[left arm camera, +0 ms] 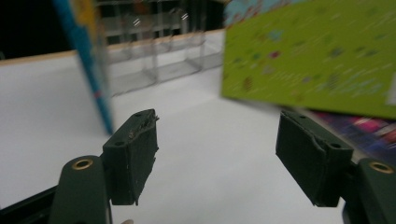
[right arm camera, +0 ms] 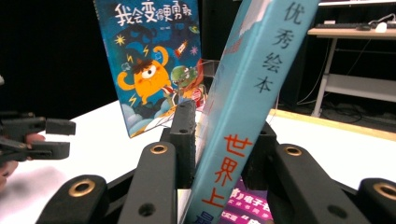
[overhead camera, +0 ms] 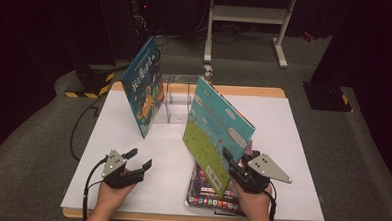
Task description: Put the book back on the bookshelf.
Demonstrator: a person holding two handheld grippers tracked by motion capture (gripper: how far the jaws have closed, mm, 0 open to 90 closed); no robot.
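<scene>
The right claw [overhead camera: 237,165] is squeezing the green picture book [overhead camera: 215,129], tilting it up over a purple book [overhead camera: 200,188] lying on the desk [overhead camera: 283,129]. The right gripper view is showing red writing on the book's blue spine. The left claw [overhead camera: 139,158] is hanging open, holding nothing. A blue monster book [overhead camera: 144,85] is leaning on a clear rack [overhead camera: 177,97].

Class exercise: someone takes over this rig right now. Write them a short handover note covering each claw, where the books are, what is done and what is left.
Right claw: shut on the green-and-blue picture book, held tilted above the book stack.
Left claw: open, empty, low over the white table.
Done: the blue monster book leans against the clear acrylic rack.
Left: probably stand the held book in the rack, then the stack.
</scene>
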